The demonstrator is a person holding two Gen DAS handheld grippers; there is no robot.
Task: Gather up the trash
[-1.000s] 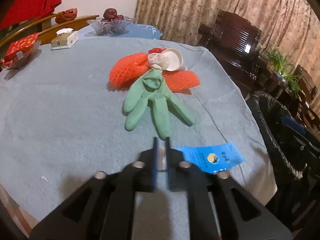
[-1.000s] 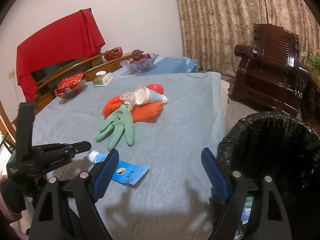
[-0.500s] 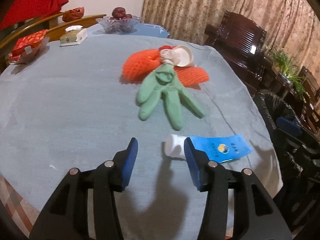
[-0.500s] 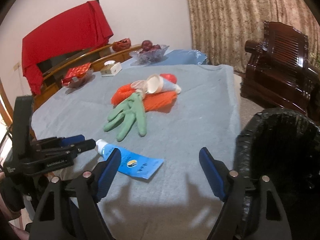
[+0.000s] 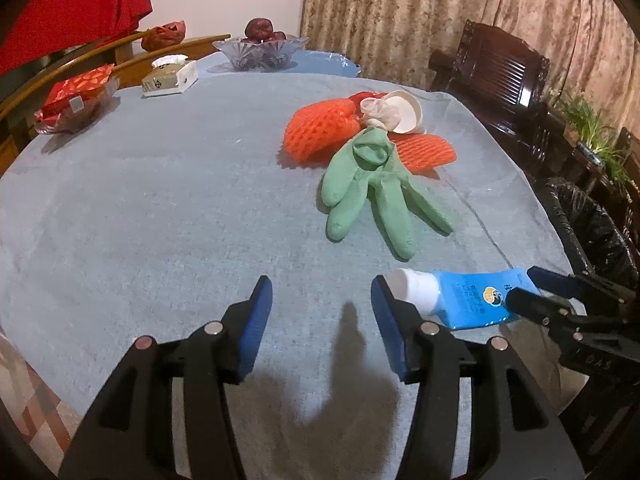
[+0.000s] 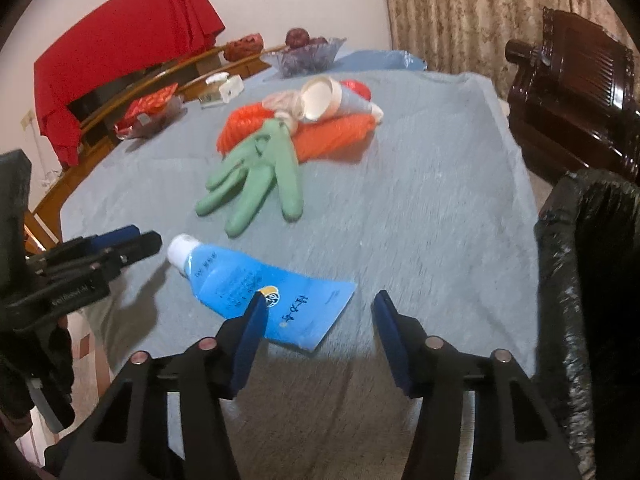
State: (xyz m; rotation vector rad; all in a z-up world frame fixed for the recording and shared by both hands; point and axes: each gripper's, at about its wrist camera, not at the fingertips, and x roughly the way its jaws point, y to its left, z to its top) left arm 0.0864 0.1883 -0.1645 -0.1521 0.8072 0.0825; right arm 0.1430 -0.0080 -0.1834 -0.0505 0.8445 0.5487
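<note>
Trash all on table: blue tube (image 6: 256,280), green glove (image 5: 372,188), orange nets (image 5: 320,128), cup (image 6: 340,100). Both grippers open, empty; bin (image 6: 588,264) nearby.

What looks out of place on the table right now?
Loose trash lies on the blue cloth: a flattened blue tube, a limp green glove and a tipped paper cup on orange foam netting. Nothing spilled.

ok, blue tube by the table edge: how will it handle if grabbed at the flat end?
The blue tube looks squeezed flat, so probably light and floppy. Its white cap end may sag. Its glossy skin could slip; being flat, it is unlikely to roll.
</note>
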